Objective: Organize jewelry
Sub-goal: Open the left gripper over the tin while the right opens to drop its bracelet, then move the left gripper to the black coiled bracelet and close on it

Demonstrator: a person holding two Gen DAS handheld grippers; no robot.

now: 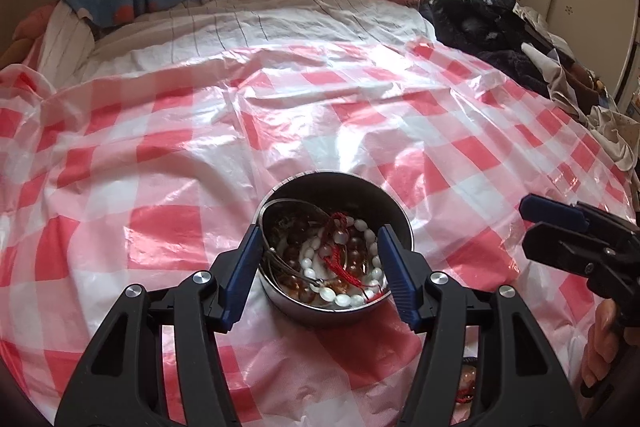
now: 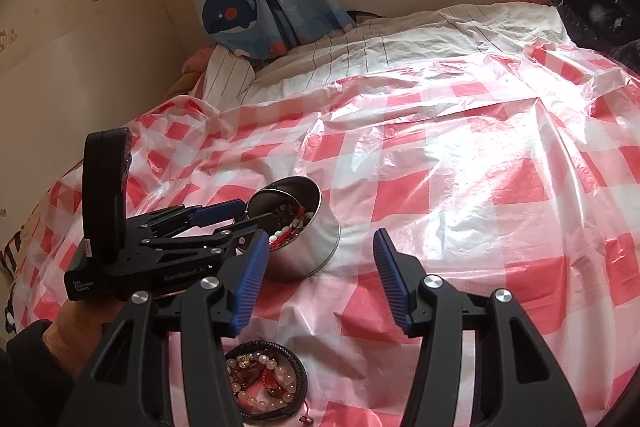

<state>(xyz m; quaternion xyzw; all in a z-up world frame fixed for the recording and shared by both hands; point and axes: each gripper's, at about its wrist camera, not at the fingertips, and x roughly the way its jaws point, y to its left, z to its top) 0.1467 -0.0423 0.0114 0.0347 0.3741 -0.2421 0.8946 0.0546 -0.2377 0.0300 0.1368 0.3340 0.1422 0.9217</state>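
Your steel tin (image 1: 334,251) sits upright and open on the checked plastic sheet (image 1: 160,131), holding white bead strands (image 1: 356,259), amber beads, red cord and a thin metal bangle (image 1: 280,259) leaning on its inner wall. A second pile lies just beside it: black braided bracelet (image 2: 294,383) ringing pale and amber beads.

The left gripper (image 1: 320,273) straddles a round metal tin (image 1: 334,253) of beaded bracelets (image 1: 352,267), jaws apart off its sides. At three o'clock the right gripper (image 1: 536,227) hovers over the red-checked plastic sheet (image 1: 240,131).
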